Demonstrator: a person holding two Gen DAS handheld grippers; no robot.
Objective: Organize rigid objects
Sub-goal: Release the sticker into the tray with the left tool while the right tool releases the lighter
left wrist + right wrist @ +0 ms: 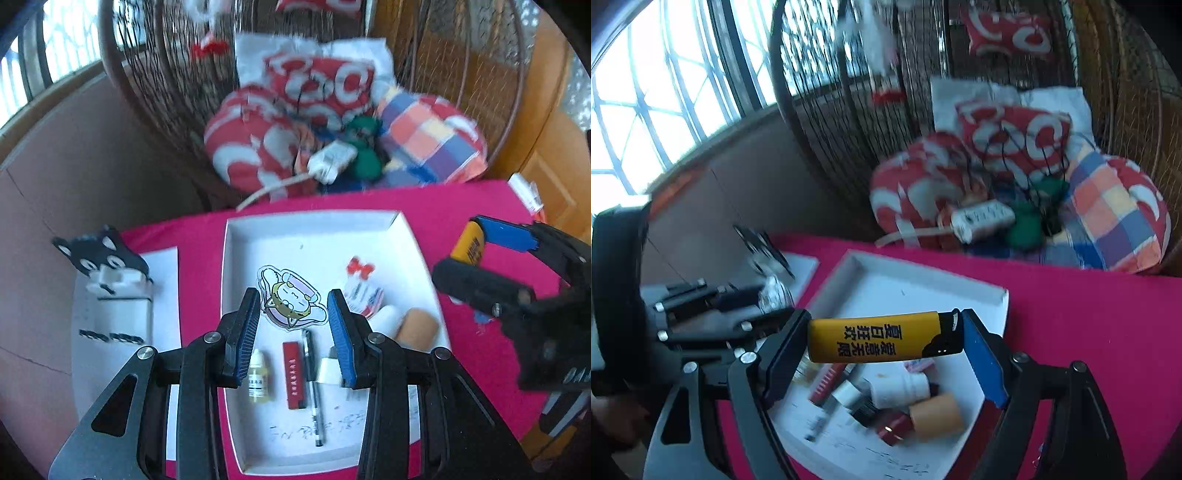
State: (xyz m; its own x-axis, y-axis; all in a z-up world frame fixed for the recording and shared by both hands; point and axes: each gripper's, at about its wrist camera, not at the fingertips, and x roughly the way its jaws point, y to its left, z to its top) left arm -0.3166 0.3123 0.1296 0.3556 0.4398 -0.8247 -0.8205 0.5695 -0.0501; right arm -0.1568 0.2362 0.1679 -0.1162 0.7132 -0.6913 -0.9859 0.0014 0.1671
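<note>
While the left gripper (293, 317) hangs over a shallow white cardboard tray (236, 236) on a magenta tablecloth (461, 206), its blue-padded jaws hold a flat, clear-edged cartoon cat cut-out (291, 297) by its two side edges. Below the cut-out in the tray lie a small yellow dropper bottle (259, 380), a slim red box (294, 374) and a black pen (313, 387), side by side. A white cylinder (386, 319) and a tan cylinder (419, 328) sit just beside each other at the tray's right wall, near a card with a red bow (360, 267). Left of the tray, a white stand topped with a black cat face (103, 254) rests on white paper. At the right edge of this view the right gripper (480, 254) carries a yellow lighter (468, 247) above the cloth, just beside the tray.

Seen from the right wrist, the right gripper (882, 341) is clamped end to end on that yellow plastic lighter (879, 341), printed with black characters and lying crosswise between the fingers, above the tray's (923, 273) near corner. Beneath it, the white cylinder (901, 387), the tan cylinder (936, 415) and red items crowd together. The left gripper appears blurred at the left. Beyond the table, red-and-white patterned cushions (1008, 140) and a checked cushion (1108, 206) fill a wicker chair.
</note>
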